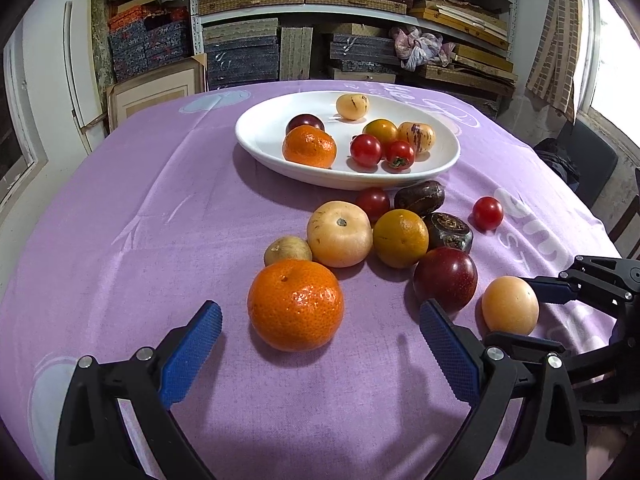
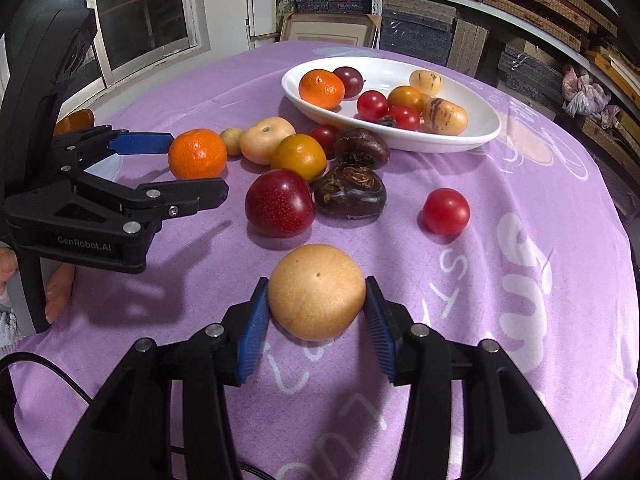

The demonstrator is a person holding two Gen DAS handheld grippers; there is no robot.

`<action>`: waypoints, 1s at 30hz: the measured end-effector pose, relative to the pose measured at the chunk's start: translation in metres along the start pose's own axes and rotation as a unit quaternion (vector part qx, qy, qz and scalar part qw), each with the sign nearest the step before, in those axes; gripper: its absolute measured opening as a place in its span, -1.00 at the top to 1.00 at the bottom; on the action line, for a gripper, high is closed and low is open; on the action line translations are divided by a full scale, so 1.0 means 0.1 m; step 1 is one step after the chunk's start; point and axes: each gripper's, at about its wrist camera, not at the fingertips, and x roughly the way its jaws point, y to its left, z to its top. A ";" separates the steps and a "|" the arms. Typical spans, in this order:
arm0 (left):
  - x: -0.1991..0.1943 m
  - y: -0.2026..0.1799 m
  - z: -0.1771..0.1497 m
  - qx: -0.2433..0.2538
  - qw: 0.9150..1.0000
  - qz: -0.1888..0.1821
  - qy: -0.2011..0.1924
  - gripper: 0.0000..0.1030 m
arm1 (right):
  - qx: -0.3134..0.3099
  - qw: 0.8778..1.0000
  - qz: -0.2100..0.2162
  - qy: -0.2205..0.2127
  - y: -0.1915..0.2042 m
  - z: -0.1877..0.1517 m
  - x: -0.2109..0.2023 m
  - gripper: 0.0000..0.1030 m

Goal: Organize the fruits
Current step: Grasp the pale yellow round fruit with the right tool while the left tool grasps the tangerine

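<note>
Closed on tan round fruit (image 2: 317,292) with both blue pads of right gripper (image 2: 316,320), low over purple cloth (image 2: 520,280). Could slip out on way to white plate (image 2: 472,128), being smooth and round with small contact. Left gripper (image 1: 320,344) wide open, empty, just before mandarin (image 1: 295,305); could nudge it into plum (image 1: 445,278).

fruits (image 1: 339,234) — plate (image 1: 256,128) and cloth

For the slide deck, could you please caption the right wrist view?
Right claw closes around a tan round fruit on the purple cloth, white dish of fruit beyond.
</note>
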 end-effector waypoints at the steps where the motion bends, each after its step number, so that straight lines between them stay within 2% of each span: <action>1: 0.02 0.02 0.00 -0.004 1.000 0.000 0.003 -0.92 | 0.001 1.000 0.001 0.000 0.00 0.00 0.00 0.10; 11: 0.07 0.06 -0.01 -0.009 1.000 0.008 0.021 -0.48 | 0.001 1.000 0.005 0.000 0.00 0.00 0.00 0.06; 13: 0.07 0.06 -0.02 -0.010 1.000 0.009 0.024 -0.32 | 0.002 1.000 0.005 0.000 0.00 0.00 0.00 0.06; 15: 0.09 0.07 -0.02 -0.013 1.000 0.009 0.027 -0.04 | 0.002 1.000 0.005 0.000 0.00 0.00 0.00 0.06; 17: 0.09 0.08 -0.02 -0.016 0.999 0.007 0.028 0.07 | 0.002 1.000 0.005 0.000 0.00 0.00 0.00 0.06; 23: 0.06 0.03 -0.03 -0.004 1.000 0.005 0.021 0.09 | 0.005 1.000 0.005 -0.001 -0.01 0.00 0.00 0.10; 30: -0.06 -0.08 -0.03 0.019 0.999 0.029 -0.012 0.09 | 0.034 0.999 0.010 -0.018 -0.09 0.01 -0.06 0.11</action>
